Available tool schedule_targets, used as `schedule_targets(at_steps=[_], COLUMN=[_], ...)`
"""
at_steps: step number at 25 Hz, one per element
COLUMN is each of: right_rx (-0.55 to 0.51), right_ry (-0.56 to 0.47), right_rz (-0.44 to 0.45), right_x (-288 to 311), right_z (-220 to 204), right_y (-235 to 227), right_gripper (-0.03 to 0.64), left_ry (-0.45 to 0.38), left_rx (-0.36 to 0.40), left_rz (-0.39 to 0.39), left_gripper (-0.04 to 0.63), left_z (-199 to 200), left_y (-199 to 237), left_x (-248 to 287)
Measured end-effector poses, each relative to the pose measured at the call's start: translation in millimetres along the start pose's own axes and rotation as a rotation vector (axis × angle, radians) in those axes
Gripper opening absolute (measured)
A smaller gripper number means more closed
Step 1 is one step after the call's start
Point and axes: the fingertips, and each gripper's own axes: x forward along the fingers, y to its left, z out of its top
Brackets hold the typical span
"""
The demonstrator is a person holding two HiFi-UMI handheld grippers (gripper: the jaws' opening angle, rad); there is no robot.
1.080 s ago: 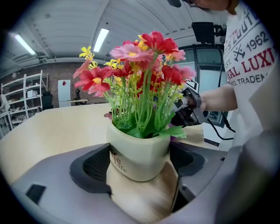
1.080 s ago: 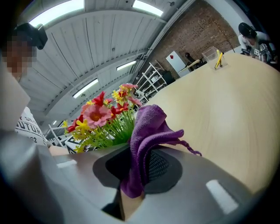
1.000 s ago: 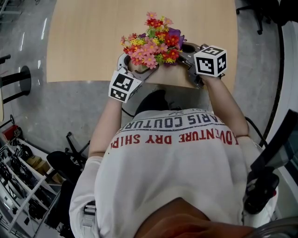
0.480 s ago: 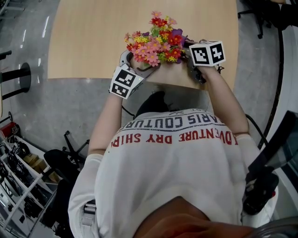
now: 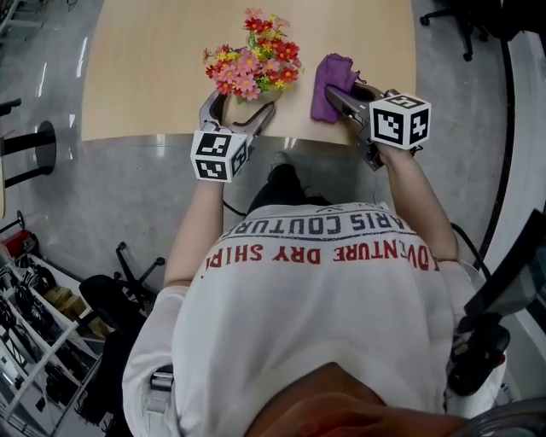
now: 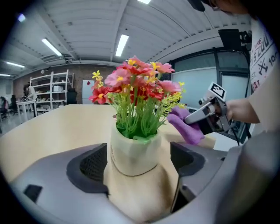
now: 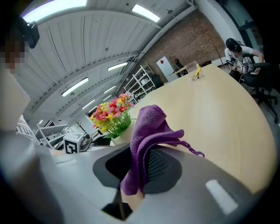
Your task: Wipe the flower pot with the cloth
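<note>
A cream flower pot [image 5: 253, 106] [image 6: 131, 148] full of red, pink and yellow flowers [image 5: 252, 60] stands upright near the table's front edge. My left gripper [image 5: 241, 111] [image 6: 135, 162] is shut on it, one pad on each side of its lower body. The pot's base is hidden behind the gripper. To the right, clear of the pot, my right gripper [image 5: 345, 92] [image 7: 139, 168] is shut on a purple cloth [image 5: 331, 81] [image 7: 146, 140]. The cloth bunches up over the jaws and shows at the right of the left gripper view [image 6: 186, 124].
The wooden table [image 5: 153, 68] stretches away beyond the pot. A small yellow object [image 7: 197, 72] stands far down it, and a seated person [image 7: 240, 54] is at its far end. Office chairs [image 5: 478, 21] stand off the table's right side.
My right gripper has pulled the cloth away from the flowers to the right, so a gap now shows between cloth and pot. The left gripper has rolled a little with the pot.
</note>
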Motion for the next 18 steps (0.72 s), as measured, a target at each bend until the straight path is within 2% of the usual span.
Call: schedule_targets(at_steps=[2, 4, 6, 11, 18], right_rx=[-0.002, -0.005, -0.003, -0.002, 0.005], right_ry=[-0.007, -0.008, -0.004, -0.001, -0.011], right_rz=[0.003, 0.001, -0.008, -0.042, -0.080], right_x=[-17.0, -31.1, -45.1, -80.6, -115.6], right_z=[-9.5, -20.2, -31.2, -55.0, -76.5], right_y=[5.7, 9.2, 13.6, 21.5, 13.3], right_gripper=[0.044, 0.044, 0.044, 0.044, 0.044], left_ry=[-0.041, -0.083, -0.085, -0.069, -0.053], left_rx=[-0.040, -0.098, -0.133, -0.150, -0.149], left_rz=[0.063, 0.149, 0.235, 0.417, 0.523], left_gripper=[0.440, 0.475, 0.482, 0.482, 0.470], left_z=[5.5, 8.9, 7.4, 5.5, 0.1], left_y=[-5.3, -6.6, -8.1, -12.2, -15.3], left_x=[-2.8, -5.0, -8.0, -10.4, 8.3])
